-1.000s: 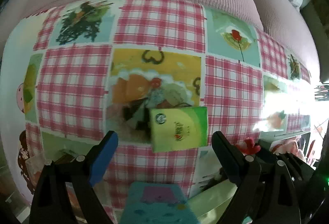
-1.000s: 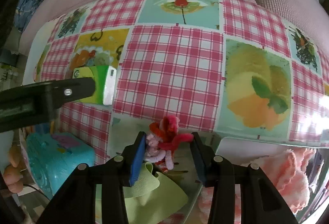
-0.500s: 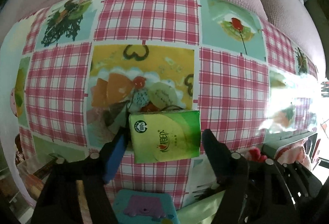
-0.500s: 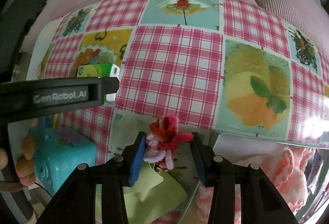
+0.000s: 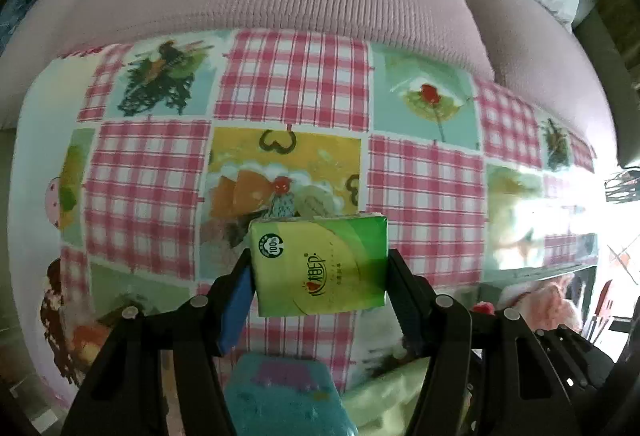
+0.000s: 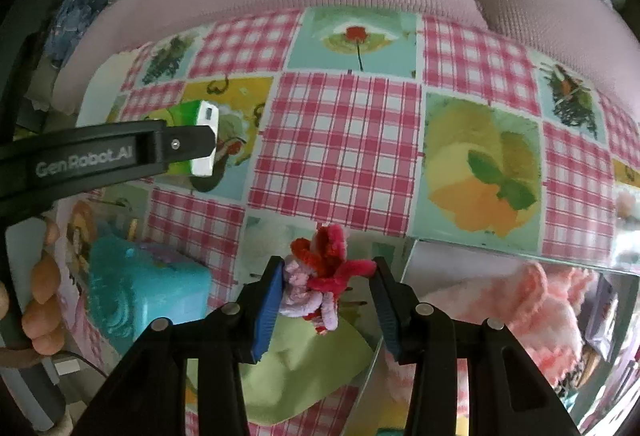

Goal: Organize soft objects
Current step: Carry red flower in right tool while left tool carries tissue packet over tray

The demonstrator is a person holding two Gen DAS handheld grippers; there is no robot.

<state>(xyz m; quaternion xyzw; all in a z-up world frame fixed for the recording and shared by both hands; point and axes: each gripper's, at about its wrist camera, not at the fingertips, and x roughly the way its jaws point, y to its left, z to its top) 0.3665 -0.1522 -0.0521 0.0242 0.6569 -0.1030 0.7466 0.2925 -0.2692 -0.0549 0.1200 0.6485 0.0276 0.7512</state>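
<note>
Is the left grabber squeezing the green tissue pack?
Touching. In the left wrist view both fingers of the left gripper press against the sides of the tissue pack, with no gap showing.
</note>
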